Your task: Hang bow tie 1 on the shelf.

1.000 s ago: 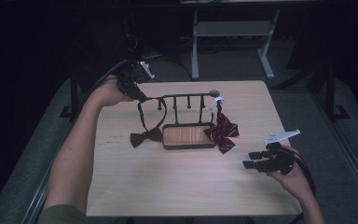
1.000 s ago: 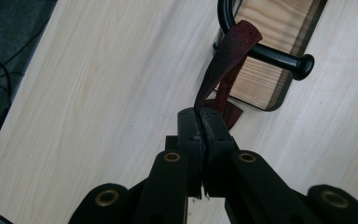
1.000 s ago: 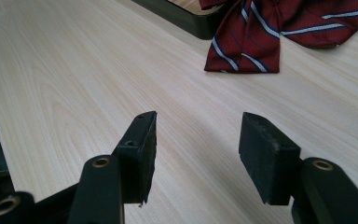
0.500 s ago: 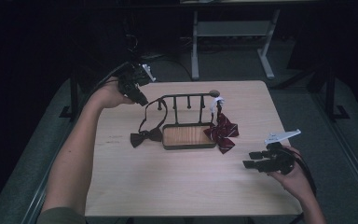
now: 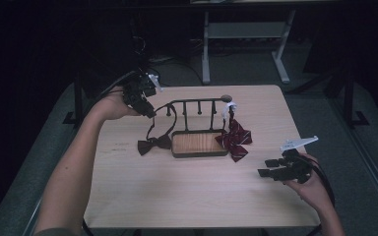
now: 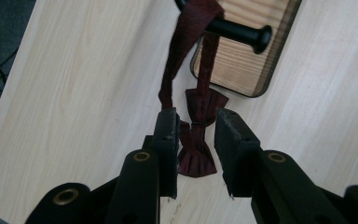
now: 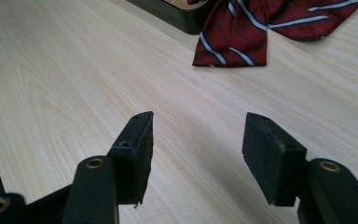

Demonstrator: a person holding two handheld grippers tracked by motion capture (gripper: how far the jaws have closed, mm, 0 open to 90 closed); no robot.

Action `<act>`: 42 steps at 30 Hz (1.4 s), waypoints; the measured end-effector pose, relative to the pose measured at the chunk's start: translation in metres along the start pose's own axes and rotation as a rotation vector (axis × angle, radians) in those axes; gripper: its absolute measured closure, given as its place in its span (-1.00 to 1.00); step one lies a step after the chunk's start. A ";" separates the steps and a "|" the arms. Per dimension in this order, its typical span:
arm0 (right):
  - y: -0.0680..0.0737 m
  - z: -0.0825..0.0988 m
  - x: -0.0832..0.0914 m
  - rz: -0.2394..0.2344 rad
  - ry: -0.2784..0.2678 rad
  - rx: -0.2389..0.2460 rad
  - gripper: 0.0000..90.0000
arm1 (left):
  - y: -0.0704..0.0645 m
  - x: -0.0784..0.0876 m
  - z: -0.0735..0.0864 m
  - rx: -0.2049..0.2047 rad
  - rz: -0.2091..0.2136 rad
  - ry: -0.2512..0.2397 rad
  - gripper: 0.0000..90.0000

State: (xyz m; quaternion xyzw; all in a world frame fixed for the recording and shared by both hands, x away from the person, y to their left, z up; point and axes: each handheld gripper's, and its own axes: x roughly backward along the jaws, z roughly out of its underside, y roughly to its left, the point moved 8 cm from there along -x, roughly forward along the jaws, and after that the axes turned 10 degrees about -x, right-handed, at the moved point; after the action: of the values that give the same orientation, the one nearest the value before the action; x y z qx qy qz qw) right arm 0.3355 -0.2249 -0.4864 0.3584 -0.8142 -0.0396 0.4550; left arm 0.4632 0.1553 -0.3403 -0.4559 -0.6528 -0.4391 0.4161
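A dark maroon bow tie [image 5: 153,144] rests on the table, its strap [image 6: 182,42] looped over the left end of a black rack [image 5: 197,102]. My left gripper [image 5: 147,110] hovers just above and left of that rod end [image 6: 242,33]. Its jaws have just been opening and stand apart, nothing pressed between them, and the bow [image 6: 198,140] lies on the table below the gap in the left gripper view [image 6: 196,119]. A red striped bow tie [image 5: 234,138] hangs from the rack's right end. My right gripper [image 5: 266,167] stands open and empty over bare table [image 7: 199,123], with the striped tie [image 7: 261,28] ahead.
The rack stands on a wooden tray base [image 5: 199,143] at mid table. Bare tabletop [image 5: 187,196] lies in front of the tray and to the left. A white metal frame [image 5: 241,34] stands on the floor behind the table.
My left gripper's jaws have opened and let go of the maroon tie's strap, which now hangs from the rack's left end. The right gripper has stayed where it was.
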 end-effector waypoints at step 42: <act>-0.003 0.000 0.003 0.017 -0.015 -0.007 -0.05 | -0.050 0.002 0.019 -0.063 0.061 -0.067 0.49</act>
State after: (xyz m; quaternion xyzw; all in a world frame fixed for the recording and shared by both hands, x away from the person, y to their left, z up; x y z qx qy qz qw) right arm 0.3359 -0.2290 -0.4853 0.3496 -0.8205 -0.0412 0.4504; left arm 0.4117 0.1643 -0.3535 -0.5031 -0.6379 -0.4309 0.3927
